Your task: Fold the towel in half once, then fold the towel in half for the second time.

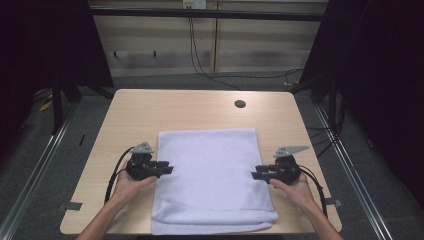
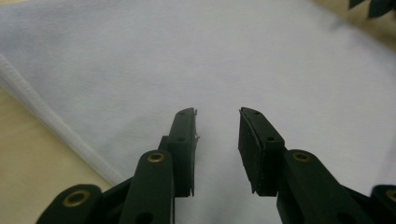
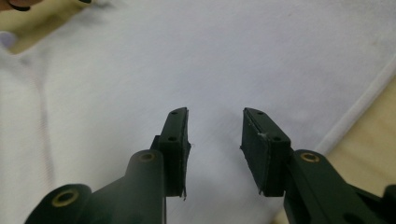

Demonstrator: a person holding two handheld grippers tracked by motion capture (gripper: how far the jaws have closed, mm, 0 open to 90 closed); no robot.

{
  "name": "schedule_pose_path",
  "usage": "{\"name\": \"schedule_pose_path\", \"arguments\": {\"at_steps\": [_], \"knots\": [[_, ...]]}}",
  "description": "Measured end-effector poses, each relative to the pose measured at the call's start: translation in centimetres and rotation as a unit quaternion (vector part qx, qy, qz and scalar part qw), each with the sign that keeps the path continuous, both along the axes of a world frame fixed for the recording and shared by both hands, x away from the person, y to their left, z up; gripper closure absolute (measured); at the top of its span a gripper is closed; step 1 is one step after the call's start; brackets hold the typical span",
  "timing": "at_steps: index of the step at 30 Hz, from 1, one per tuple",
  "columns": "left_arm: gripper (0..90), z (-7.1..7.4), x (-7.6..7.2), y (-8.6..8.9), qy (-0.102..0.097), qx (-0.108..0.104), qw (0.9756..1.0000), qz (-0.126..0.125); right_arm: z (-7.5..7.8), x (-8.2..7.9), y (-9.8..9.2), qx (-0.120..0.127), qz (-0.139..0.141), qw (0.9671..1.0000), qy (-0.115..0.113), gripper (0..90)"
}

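A white towel [image 1: 210, 180] lies flat across the middle of the counter [image 1: 135, 107], low and soft, so nothing rises there to block a pass above it. The left gripper [image 1: 167, 167] hangs at the towel's left edge and the right gripper [image 1: 256, 174] at its right edge, each with jaws apart and nothing between them; the whole width of cloth lies open between the two. Bare wood runs free along the far side, broken by a small dark hole [image 1: 240, 104]. Beyond the counter's side edges stand dark frame posts [image 1: 56, 100] and loose cables [image 1: 320, 137].
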State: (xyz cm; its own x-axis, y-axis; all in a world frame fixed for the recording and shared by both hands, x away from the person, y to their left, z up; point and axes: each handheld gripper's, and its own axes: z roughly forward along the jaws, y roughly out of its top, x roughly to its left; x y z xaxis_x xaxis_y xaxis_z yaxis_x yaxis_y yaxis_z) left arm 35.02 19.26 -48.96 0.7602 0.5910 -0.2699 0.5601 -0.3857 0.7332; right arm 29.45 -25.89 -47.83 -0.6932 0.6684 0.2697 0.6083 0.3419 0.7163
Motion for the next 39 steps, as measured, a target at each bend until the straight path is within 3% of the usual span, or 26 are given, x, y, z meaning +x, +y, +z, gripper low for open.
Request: {"name": "schedule_pose_path", "arguments": {"at_steps": [1, 4, 5, 6, 10, 11, 14, 16, 22, 31, 33, 39], "knots": [[66.2, -0.2, 0.4, -0.1, 0.007, 0.005, 0.9999, 0.010, -0.2, 1.0, 0.5, -0.014, 0.003, 0.9999, -0.002, 60.5], [60.9, -1.0, 1.5, -0.1, 0.015, 0.025, 0.9995, 0.006, -0.9, 3.1, 1.6, -0.038, -0.008, 0.9992, -0.007, 58.1], [60.3, -1.1, 1.6, 0.1, 0.016, 0.019, 0.9996, 0.011, -1.1, 3.8, 1.9, -0.044, -0.011, 0.9990, -0.005, 57.2], [60.5, -1.2, 1.6, 0.3, 0.019, 0.012, 0.9997, 0.010, -1.3, 4.1, 2.1, -0.052, -0.014, 0.9985, -0.009, 56.6], [61.6, -1.1, 1.1, 0.2, 0.002, 0.039, 0.9992, -0.004, -2.2, 4.7, 2.8, -0.080, -0.021, 0.9961, -0.030, 59.6], [66.1, -1.1, 1.0, 0.2, 0.000, 0.043, 0.9990, -0.006, -2.3, 4.5, 2.9, -0.086, -0.018, 0.9953, -0.041, 61.8], [82.7, -1.2, 0.6, 0.5, -0.005, 0.046, 0.9989, -0.012, -2.2, 3.8, 2.5, -0.087, -0.016, 0.9955, -0.036, 73.1], [85.9, -1.1, 0.1, 0.5, -0.004, 0.052, 0.9984, -0.020, -2.3, 2.9, 2.1, -0.074, -0.012, 0.9967, -0.031, 76.9], [87.4, -1.0, -1.7, 0.3, -0.002, 0.055, 0.9977, -0.040, -2.1, 0.3, 1.6, -0.068, 0.002, 0.9976, -0.015, 80.7], [87.2, -0.9, -4.2, 0.5, 0.011, 0.043, 0.9968, -0.066, -2.0, -1.5, 1.0, -0.053, 0.020, 0.9983, 0.008, 79.9], [86.9, -0.9, -5.0, 0.6, 0.006, 0.046, 0.9963, -0.072, -1.9, -2.2, 0.9, -0.052, 0.026, 0.9982, 0.014, 79.8], [84.1, -0.7, -7.2, 1.1, 0.021, 0.045, 0.9944, -0.094, -1.7, -4.5, 0.9, -0.044, 0.051, 0.9969, 0.040, 78.9]]}}
